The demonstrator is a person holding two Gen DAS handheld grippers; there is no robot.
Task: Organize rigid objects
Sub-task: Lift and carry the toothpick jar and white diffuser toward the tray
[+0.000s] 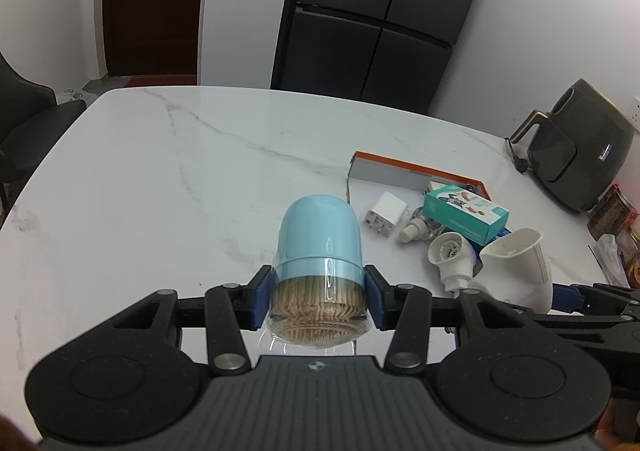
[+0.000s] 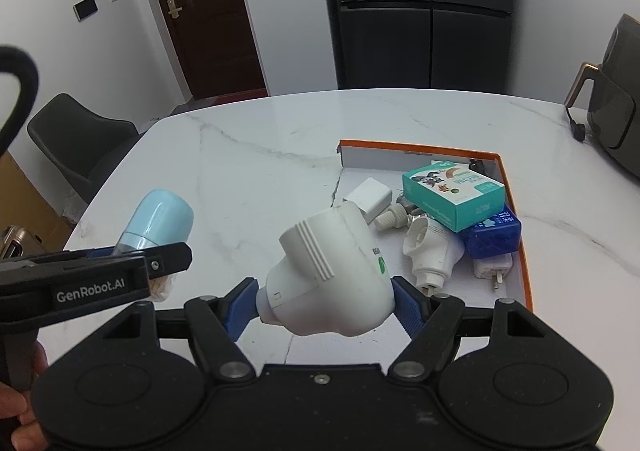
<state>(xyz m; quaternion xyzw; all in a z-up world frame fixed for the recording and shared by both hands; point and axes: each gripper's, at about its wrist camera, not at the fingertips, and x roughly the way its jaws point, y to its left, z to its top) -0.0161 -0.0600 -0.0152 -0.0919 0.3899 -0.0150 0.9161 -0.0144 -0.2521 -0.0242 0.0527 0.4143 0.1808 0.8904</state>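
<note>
Though gripped, toothpick jar (image 1: 318, 271) base blurred (glare)

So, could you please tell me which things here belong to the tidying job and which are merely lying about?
Part of the job:
- toothpick jar in the left claw
- white plastic device in the right claw
- orange-rimmed box
- teal carton, blue case, white charger

Just lying about:
- air fryer
- fridge
- chair

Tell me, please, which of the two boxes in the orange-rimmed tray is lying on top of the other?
The teal cardboard box with the cartoon picture lies on top; it rests tilted across the translucent dark blue plastic box, which sits beneath it in the orange-rimmed tray.
</note>
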